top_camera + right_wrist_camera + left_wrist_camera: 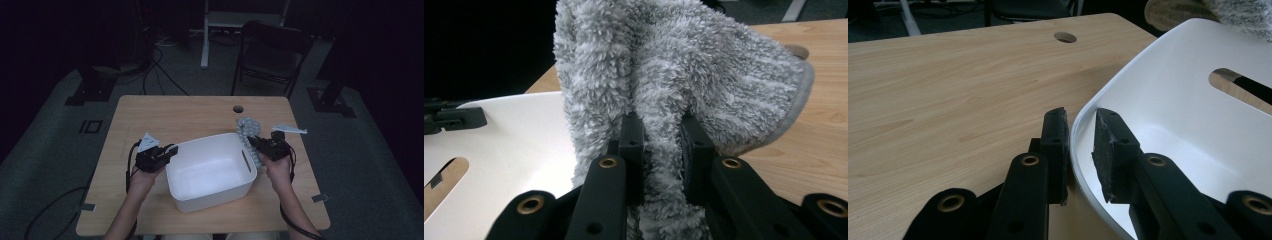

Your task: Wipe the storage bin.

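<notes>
The right gripper (pixel 656 137) was clamped on a fold of the grey fluffy cloth (pixel 684 75), its jaws pinched close with pile bulging between them. From above, that cloth (pixel 248 131) hung at the white tub's (pixel 210 172) 2 o'clock corner, just outside the rim beside the handle slot. The left gripper (pixel 1080 145) straddled the tub's rim (pixel 1075 150) at about 9 o'clock, one jaw outside and one inside, a narrow gap showing at each pad, so not pressed tight. The left gripper view revealed that straddle; the high view showed merely the left gripper (pixel 167 151) against the wall on the wooden table (pixel 150 115).
</notes>
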Demonstrator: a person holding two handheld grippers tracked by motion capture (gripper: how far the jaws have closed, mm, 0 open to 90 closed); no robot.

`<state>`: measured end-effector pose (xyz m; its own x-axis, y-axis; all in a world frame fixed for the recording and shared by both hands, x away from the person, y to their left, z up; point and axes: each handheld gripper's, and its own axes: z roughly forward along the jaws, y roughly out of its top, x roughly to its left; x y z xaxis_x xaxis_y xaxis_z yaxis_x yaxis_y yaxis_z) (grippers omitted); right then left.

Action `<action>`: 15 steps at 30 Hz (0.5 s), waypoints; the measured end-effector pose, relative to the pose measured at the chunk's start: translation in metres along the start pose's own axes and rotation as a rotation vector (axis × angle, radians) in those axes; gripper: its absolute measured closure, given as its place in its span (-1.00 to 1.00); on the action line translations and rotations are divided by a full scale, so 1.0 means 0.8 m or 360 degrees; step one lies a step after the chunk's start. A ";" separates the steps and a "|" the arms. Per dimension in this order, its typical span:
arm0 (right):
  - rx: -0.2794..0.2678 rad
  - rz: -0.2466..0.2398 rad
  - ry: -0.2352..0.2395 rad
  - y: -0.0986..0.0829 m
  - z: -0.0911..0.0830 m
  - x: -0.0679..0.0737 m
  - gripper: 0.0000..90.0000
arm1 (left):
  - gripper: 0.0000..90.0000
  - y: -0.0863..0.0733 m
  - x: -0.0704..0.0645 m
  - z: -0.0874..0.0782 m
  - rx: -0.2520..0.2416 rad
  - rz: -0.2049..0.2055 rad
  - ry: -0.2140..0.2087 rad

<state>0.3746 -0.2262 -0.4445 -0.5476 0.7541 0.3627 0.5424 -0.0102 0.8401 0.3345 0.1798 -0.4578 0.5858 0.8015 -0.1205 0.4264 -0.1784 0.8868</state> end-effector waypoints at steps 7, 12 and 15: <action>0.0011 0.0055 0.0052 -0.008 0.007 -0.010 0.70 | 0.68 0.000 -0.002 0.001 -0.0002 -0.0006 0.0018; 0.0010 0.0052 0.0051 -0.008 0.009 -0.012 0.70 | 0.68 0.000 -0.002 0.000 -0.0002 -0.0007 0.0020; 0.0011 0.0070 0.0069 -0.009 0.010 -0.014 0.70 | 0.68 0.000 -0.002 0.000 -0.0002 -0.0008 0.0021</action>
<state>0.3816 -0.2294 -0.4580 -0.5501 0.7237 0.4168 0.5710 -0.0383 0.8201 0.3339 0.1785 -0.4578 0.5745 0.8098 -0.1193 0.4285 -0.1734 0.8868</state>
